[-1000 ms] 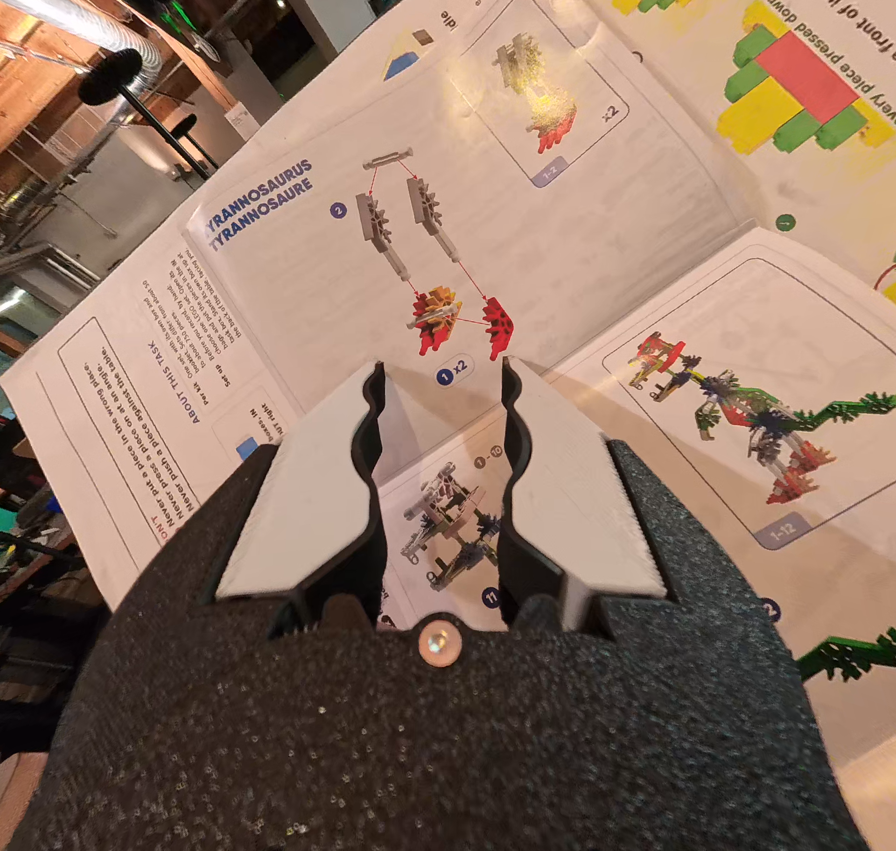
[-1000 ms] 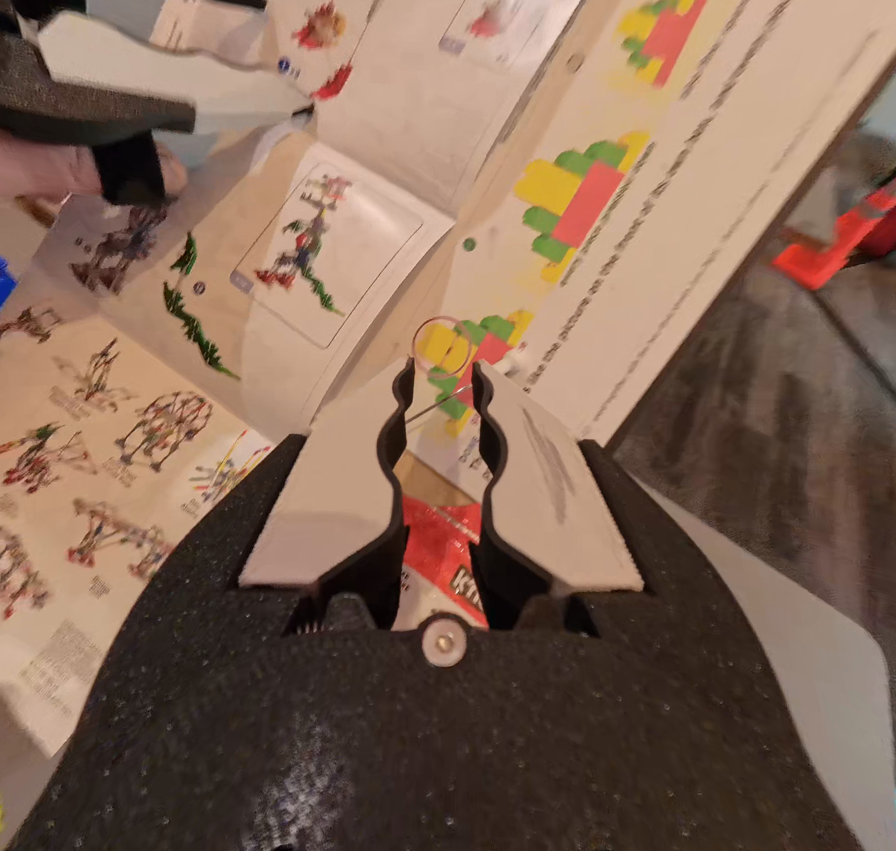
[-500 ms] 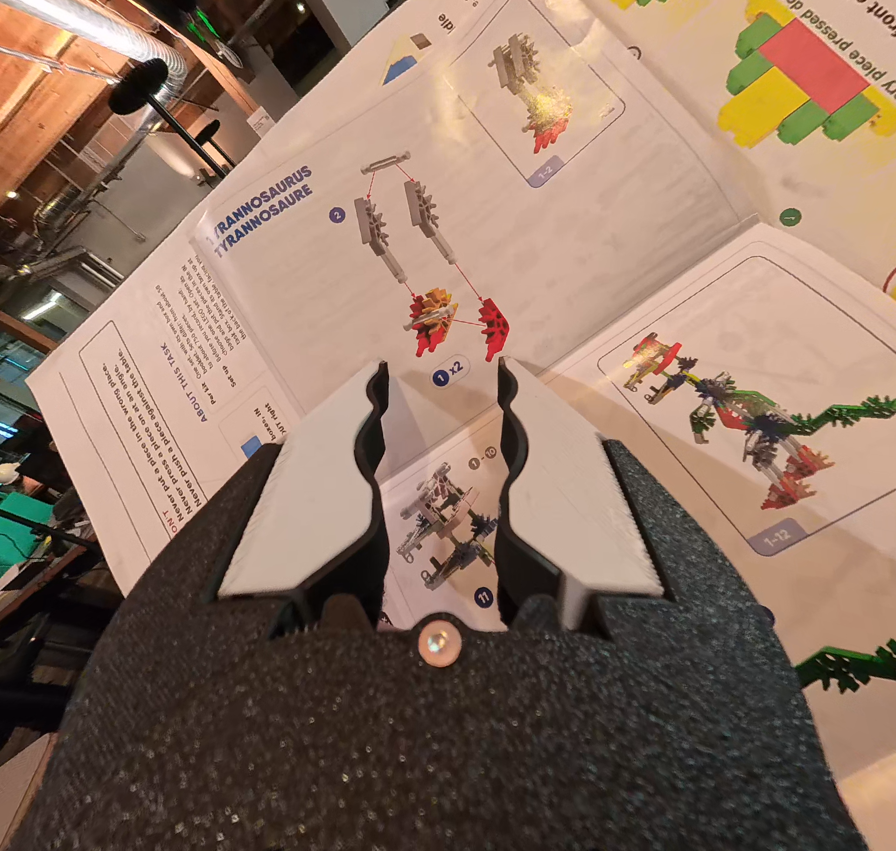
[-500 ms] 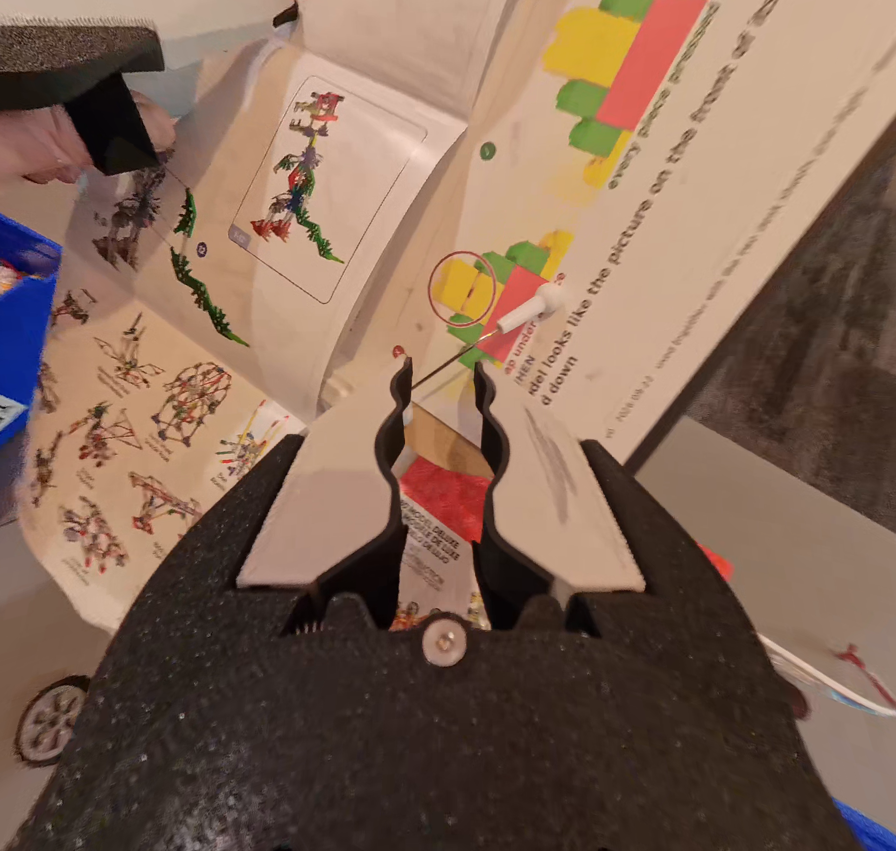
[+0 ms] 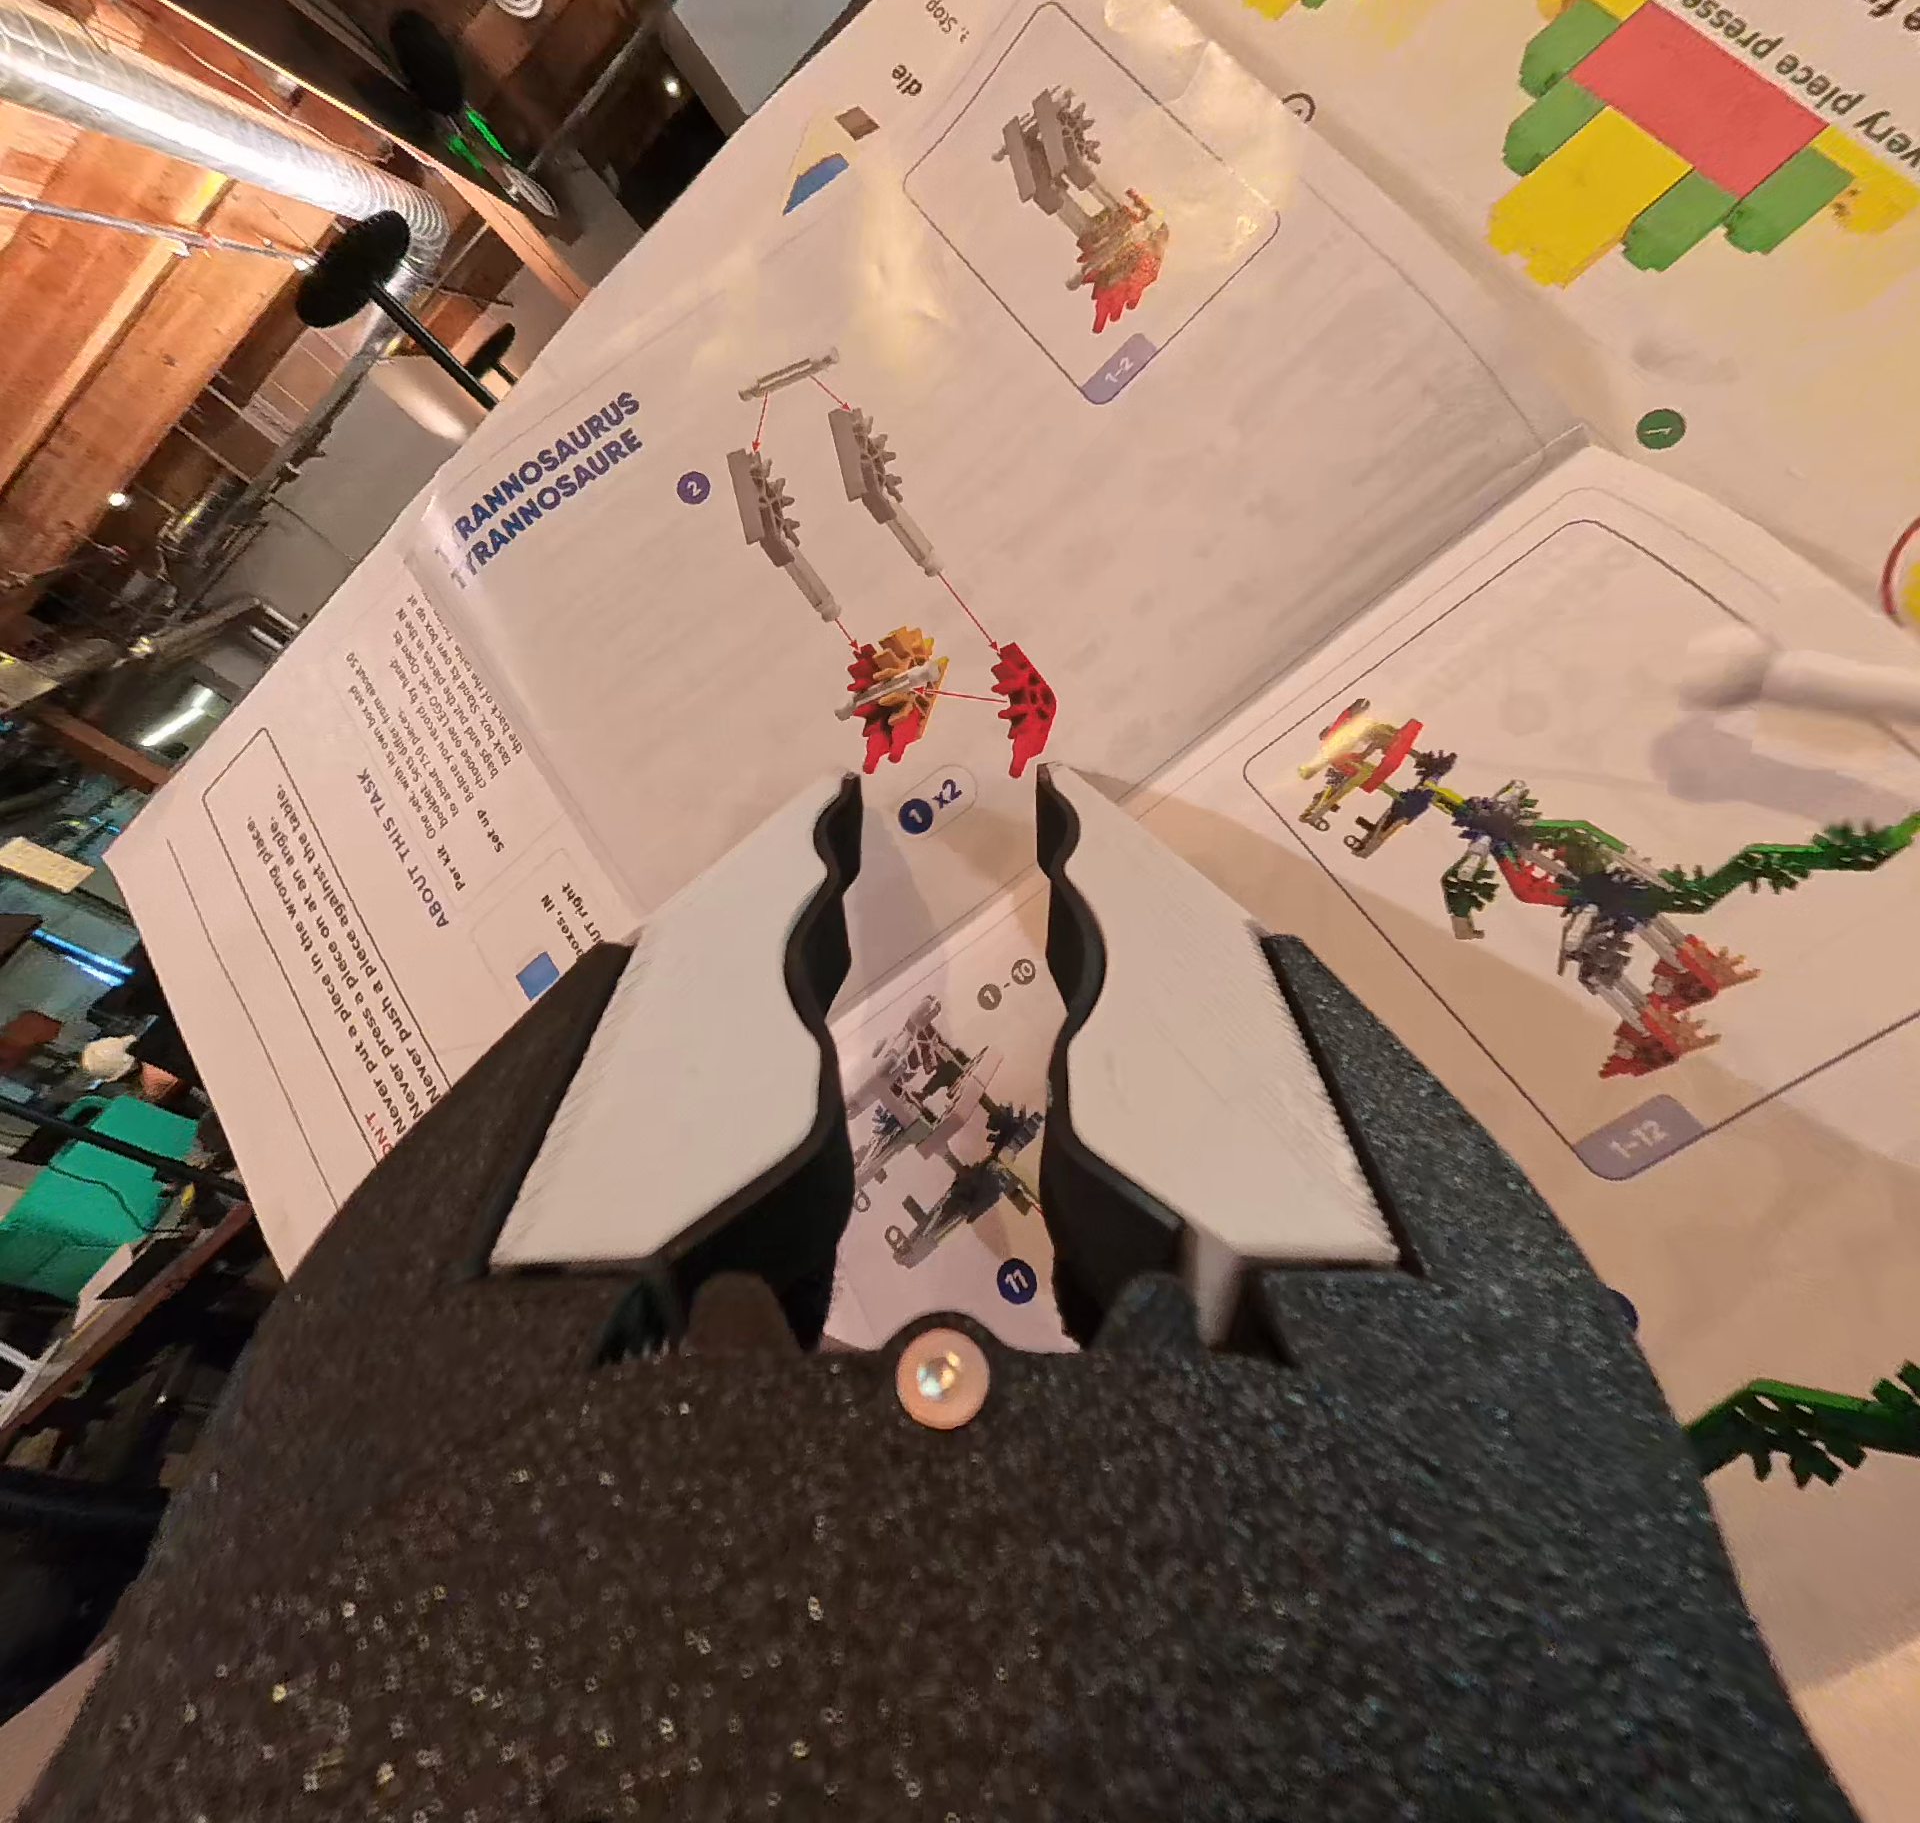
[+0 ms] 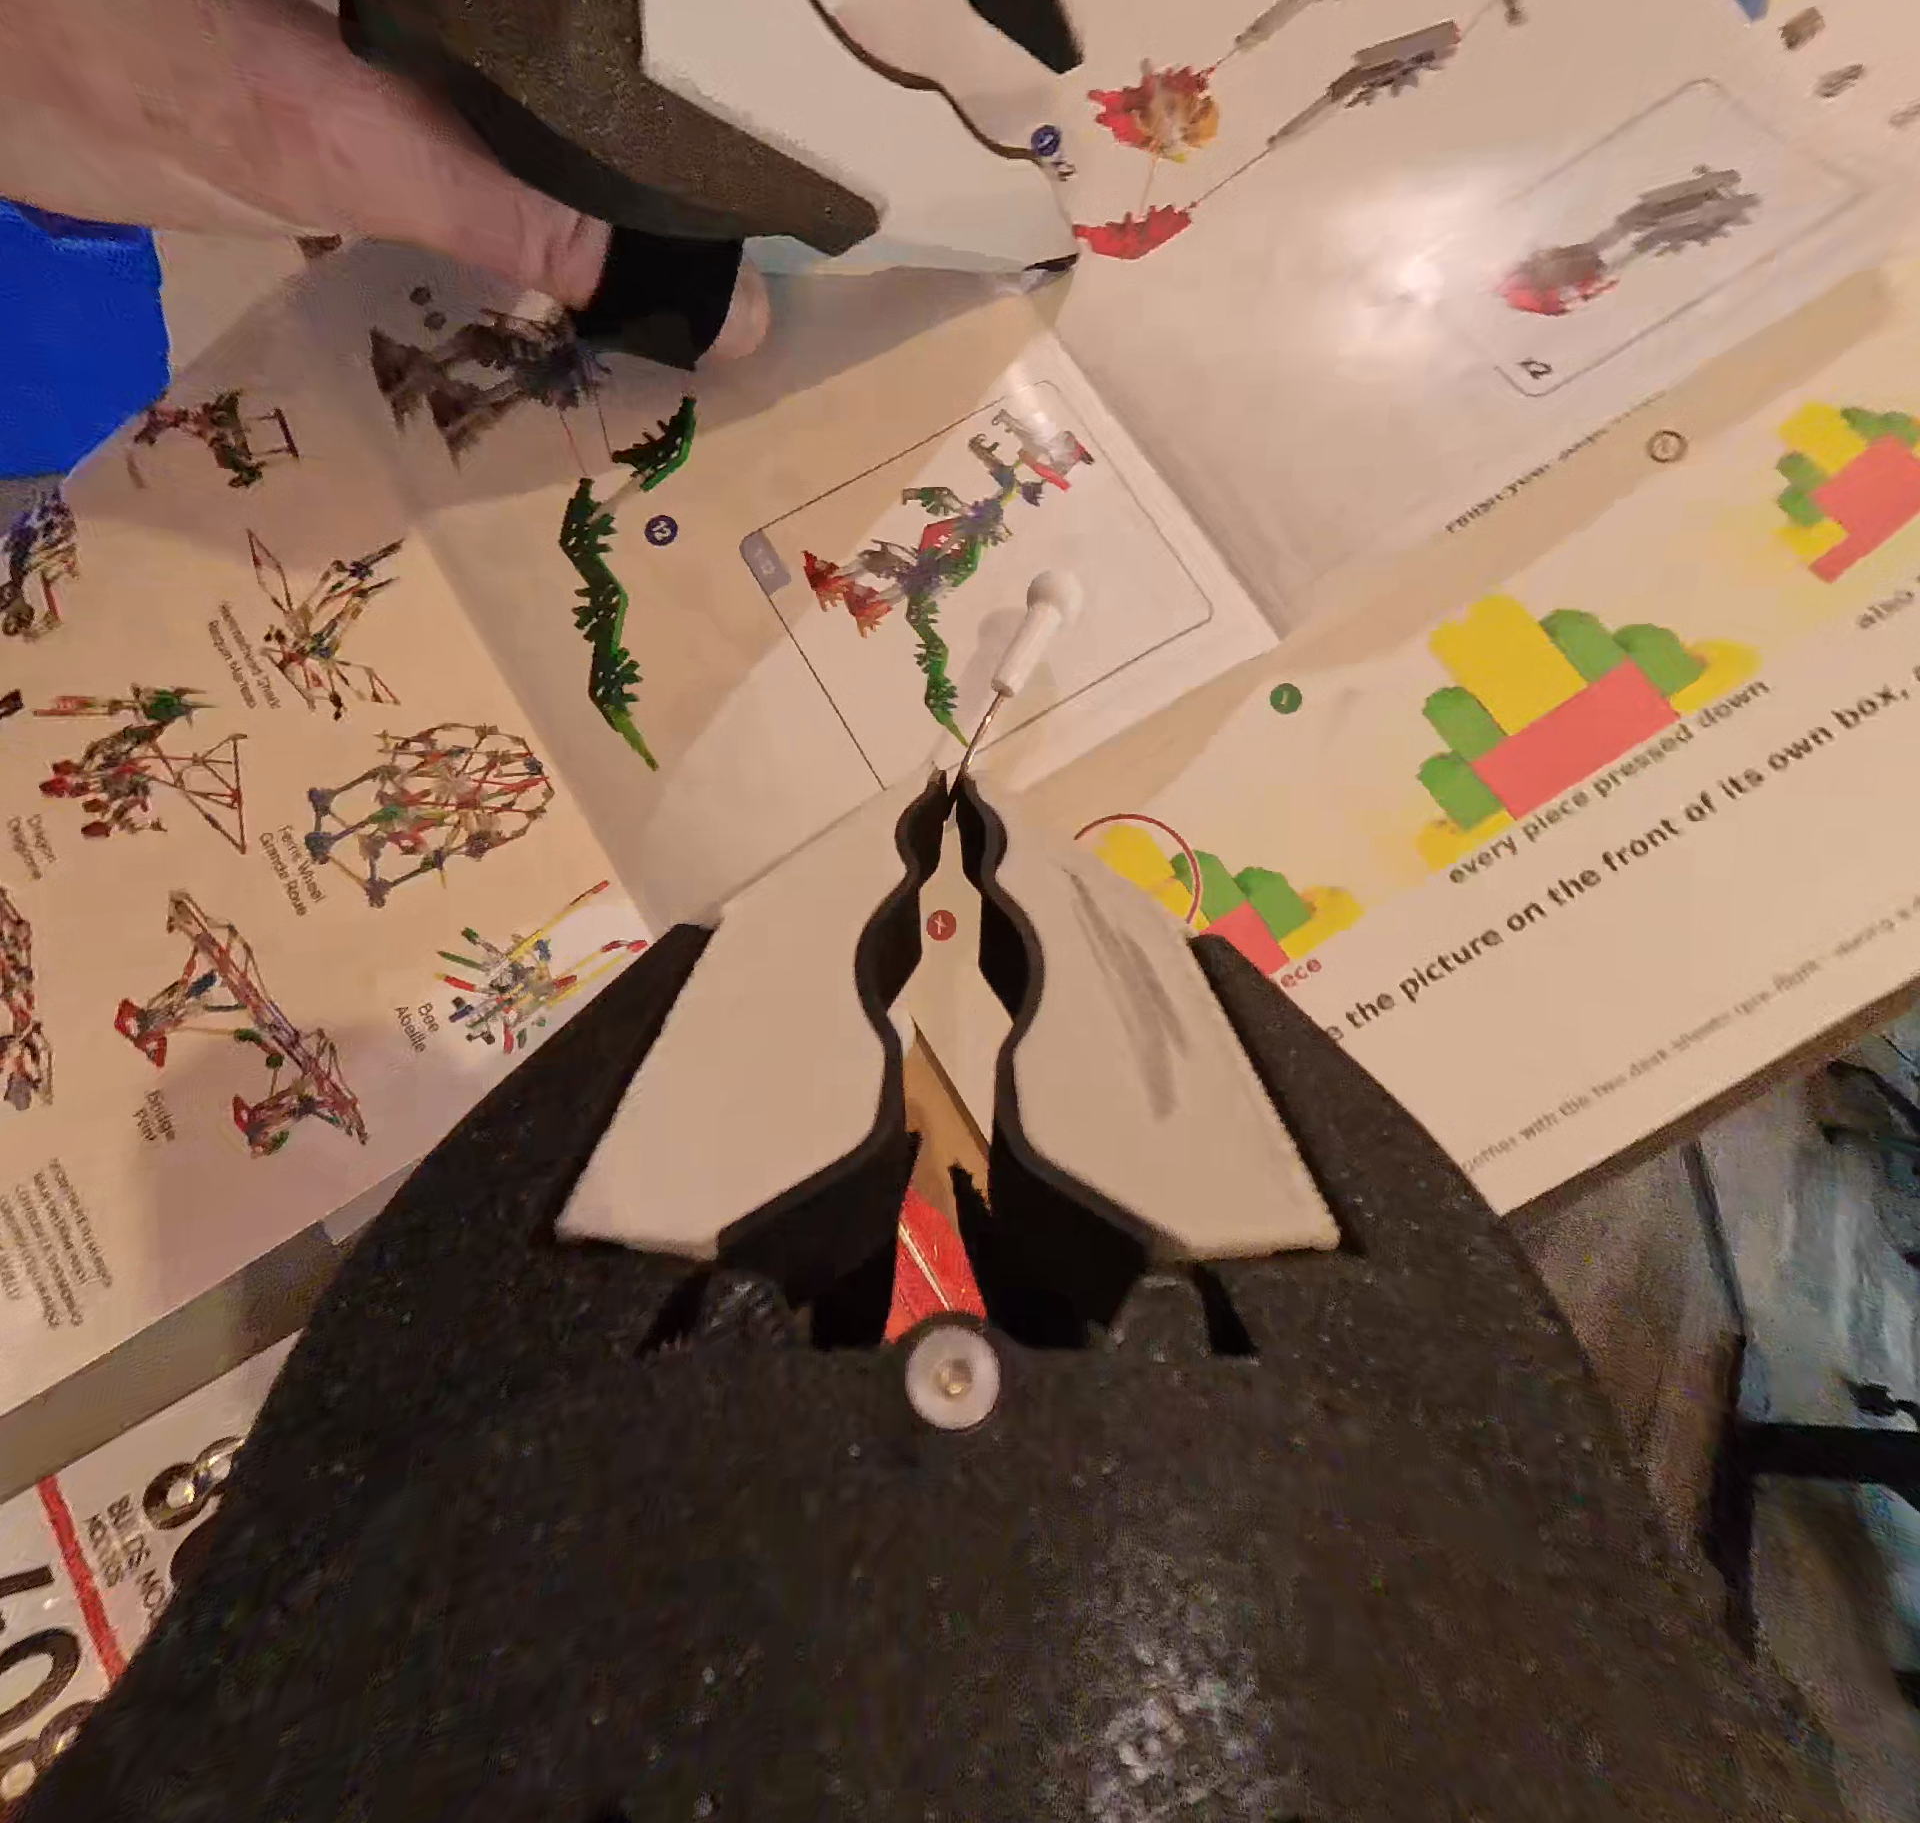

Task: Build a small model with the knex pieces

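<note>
My right gripper (image 6: 951,786) is shut on the wire end of a thin metal pin with a white plastic head (image 6: 1034,630). The head points forward over the dinosaur model picture in an open instruction booklet (image 6: 1101,391). My left gripper (image 5: 948,786) is open and empty, its tips just above the booklet's fold (image 5: 1143,547), below a standing page. The pin's white head shows blurred at the right edge of the left wrist view (image 5: 1808,677). In the right wrist view the left gripper (image 6: 1051,206) sits at the top, held by a hand (image 6: 260,111).
A large white sheet with coloured brick pictures (image 6: 1558,765) lies right of the booklet. A leaflet of toy models (image 6: 208,838) lies to the left, with a blue bin (image 6: 73,350) beyond it. Grey carpet (image 6: 1766,1254) shows at the lower right.
My right gripper has shut on the pin's wire and swung left from the brick sheet to over the booklet's dinosaur picture. The pin head has entered the left wrist view. The left gripper has hardly moved.
</note>
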Demonstrator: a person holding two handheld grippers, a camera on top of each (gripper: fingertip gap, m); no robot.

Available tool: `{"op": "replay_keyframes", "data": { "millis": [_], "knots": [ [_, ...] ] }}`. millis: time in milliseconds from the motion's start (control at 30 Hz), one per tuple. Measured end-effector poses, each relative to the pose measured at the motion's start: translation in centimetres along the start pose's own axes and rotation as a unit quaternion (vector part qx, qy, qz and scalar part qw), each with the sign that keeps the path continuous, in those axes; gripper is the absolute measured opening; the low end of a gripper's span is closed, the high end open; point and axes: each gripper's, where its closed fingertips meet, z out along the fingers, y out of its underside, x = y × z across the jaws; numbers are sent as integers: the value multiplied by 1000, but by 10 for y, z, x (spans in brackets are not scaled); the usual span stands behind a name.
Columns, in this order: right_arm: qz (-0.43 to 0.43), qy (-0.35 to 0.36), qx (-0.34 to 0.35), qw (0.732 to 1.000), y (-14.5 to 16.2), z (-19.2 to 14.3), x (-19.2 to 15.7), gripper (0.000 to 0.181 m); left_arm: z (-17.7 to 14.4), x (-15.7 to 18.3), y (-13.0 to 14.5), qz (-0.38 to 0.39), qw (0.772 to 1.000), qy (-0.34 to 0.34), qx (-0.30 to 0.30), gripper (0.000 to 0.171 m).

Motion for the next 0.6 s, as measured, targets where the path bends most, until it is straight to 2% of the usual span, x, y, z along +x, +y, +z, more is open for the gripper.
{"op": "replay_keyframes", "data": {
  "millis": [133,167,200,267,333,433,500,600],
  "knots": [
    [-36,-21,-113,993,10,17,-4,5,0,-1,1,1,1000,-2,-5,34],
    [-40,-19,-126,991,7,16,-2,18,0,-1,0,-9,1000,6,-6,36],
    [-38,-16,-124,991,0,13,0,35,-1,-1,-1,-19,1000,17,-4,38],
    [-27,-23,-106,994,-16,5,-1,42,-4,-4,-4,-36,999,38,4,69],
    [-22,-16,-66,997,-36,0,-1,39,-12,-19,-10,-72,996,42,18,65],
    [-32,13,-73,997,-38,5,7,39,-34,-48,-11,-104,993,42,24,63],
    [-47,33,-53,997,-44,13,15,40,-52,-67,2,-119,992,41,11,61],
    [-31,61,-28,997,-53,28,29,39,-74,-85,40,-145,988,41,-37,50]
  ]
}}
